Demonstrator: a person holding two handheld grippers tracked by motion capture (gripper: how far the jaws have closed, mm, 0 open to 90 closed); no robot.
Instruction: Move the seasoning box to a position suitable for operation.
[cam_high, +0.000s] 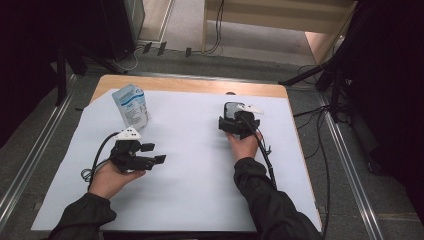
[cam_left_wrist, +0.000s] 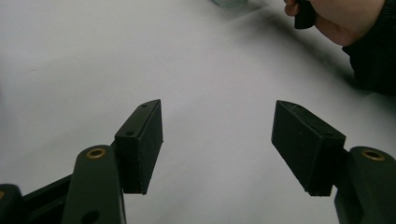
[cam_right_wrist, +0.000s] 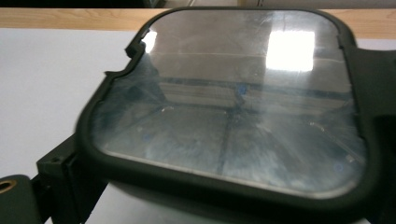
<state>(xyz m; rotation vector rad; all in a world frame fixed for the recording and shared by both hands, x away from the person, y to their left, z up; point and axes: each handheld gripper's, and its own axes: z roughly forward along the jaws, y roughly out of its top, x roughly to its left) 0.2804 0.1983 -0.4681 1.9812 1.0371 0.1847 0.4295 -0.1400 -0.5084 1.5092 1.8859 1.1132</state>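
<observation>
On the far right part of the white sheet (cam_high: 200, 190) that covers the worktop (cam_high: 190, 86), the right tongs (cam_high: 239, 116) hold a flat, dark-rimmed thing with a glossy face — a phone (cam_right_wrist: 233, 116) by the look of it. In the right gripper view its scratched, reflective face spreads across the space between the jaws, its rounded frame lies against the left jaw, and its far edge reaches toward the bare wooden strip at the back of the worktop. Whether its lower side rests on the sheet cannot be told. The right hand (cam_high: 245, 145) grips the tool from behind, with a cable (cam_high: 265, 155) trailing back along the dark sleeve. The left tongs (cam_high: 152, 153) lie low over the near-left part of the sheet, pointing toward the middle — their jaws stand well apart with nothing but white paper between them, as the left gripper view shows. A pale blue and white pouch (cam_high: 131, 106) stands upright at the far left of the sheet, just beyond the left hand (cam_high: 112, 177) and well apart from the phone.
</observation>
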